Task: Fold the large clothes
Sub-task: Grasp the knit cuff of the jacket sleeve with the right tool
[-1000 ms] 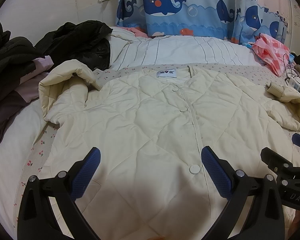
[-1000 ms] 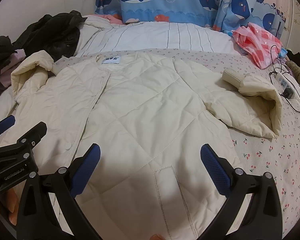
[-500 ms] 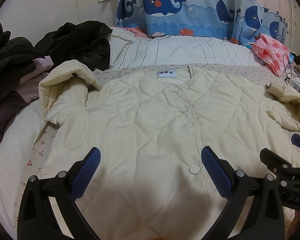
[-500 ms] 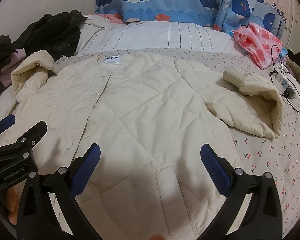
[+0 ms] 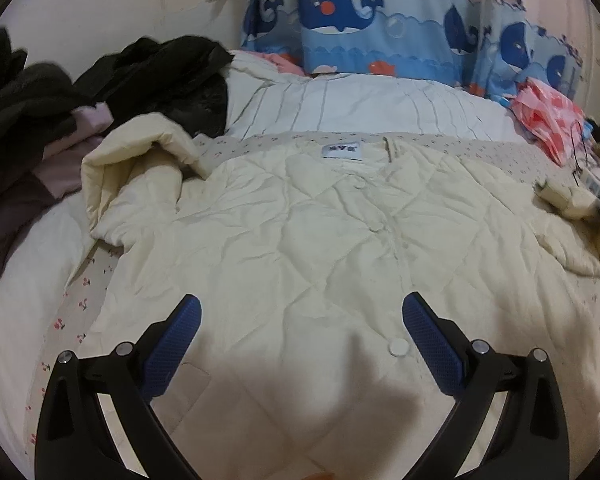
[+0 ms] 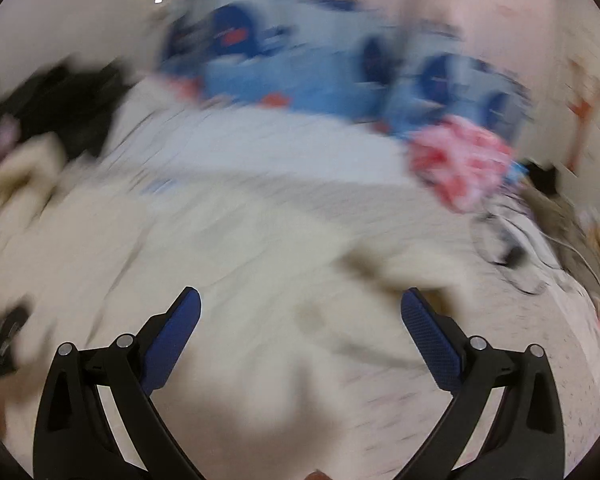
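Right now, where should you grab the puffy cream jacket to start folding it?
Probably the bunched sleeve on the cream jacket's left side. It humps up off the bed in a thick roll, so open fingers can pinch it. Bring the left hand-held gripper in from the outer left edge, then carry it across the flat buttoned front. The right view is too blurred to judge.
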Motion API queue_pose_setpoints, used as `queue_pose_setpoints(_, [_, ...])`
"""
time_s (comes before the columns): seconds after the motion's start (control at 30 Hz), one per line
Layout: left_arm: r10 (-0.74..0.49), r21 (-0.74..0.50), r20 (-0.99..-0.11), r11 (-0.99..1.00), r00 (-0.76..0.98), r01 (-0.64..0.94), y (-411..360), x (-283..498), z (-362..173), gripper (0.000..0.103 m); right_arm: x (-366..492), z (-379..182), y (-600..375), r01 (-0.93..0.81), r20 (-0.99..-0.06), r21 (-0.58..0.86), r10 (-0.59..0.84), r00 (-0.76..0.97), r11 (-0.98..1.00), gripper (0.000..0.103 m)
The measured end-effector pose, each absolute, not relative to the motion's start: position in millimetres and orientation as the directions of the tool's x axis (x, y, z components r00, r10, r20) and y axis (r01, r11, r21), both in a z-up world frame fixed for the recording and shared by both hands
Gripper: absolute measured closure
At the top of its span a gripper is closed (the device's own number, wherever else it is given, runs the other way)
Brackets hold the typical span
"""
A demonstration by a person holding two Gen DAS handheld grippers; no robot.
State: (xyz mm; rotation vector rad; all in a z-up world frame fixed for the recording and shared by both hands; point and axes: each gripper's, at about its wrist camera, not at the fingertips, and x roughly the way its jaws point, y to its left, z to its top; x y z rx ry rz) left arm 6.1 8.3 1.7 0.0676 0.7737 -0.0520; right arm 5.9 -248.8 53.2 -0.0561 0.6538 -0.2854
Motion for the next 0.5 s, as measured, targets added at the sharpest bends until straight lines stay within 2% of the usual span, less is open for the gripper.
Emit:
queue_pose_setpoints(0.1, [-0.025, 0.017, -0.701, 0.999, 0.712, 0.051, 16.9, 9.1, 4.6, 0.006, 4.8, 74.1, -331.1, 0.369, -0.605, -0.038, -0.315, 0.731, 0.929, 0.006])
queue_pose_setpoints(0.13, [-0.024, 0.013, -0.699, 0.999, 0.714, 0.047, 18.7, 9.5, 5.6, 0.006, 12.2, 74.8, -350.2, 0.375, -0.629, -0.064, -0.329, 0.704, 0.925, 0.006])
queue_pose_setpoints(0.27, [-0.021, 0.020, -0.698, 0.999, 0.716, 0.049, 18.3, 10.9, 5.0, 0.006, 48.2, 55.0, -339.0, 0.146, -0.688, -0.323, -0.339, 0.641, 0.935, 0.006])
queue_pose_setpoints(0.37, [-0.007, 0.043, -0.709, 0.998, 0.705, 0.054, 14.0, 13.4, -1.0, 0.006, 77.7, 25.6, -324.4, 0.089, -0.649, -0.548, -0.490, 0.582, 0.832, 0.006])
queue_pose_setpoints(0.5, [-0.001, 0.053, -0.713, 0.997, 0.701, 0.055, 12.1, 15.0, -3.6, 0.006, 123.8, -35.2, -337.9, -0.021, -0.697, -0.638, -0.566, 0.441, 0.770, 0.006])
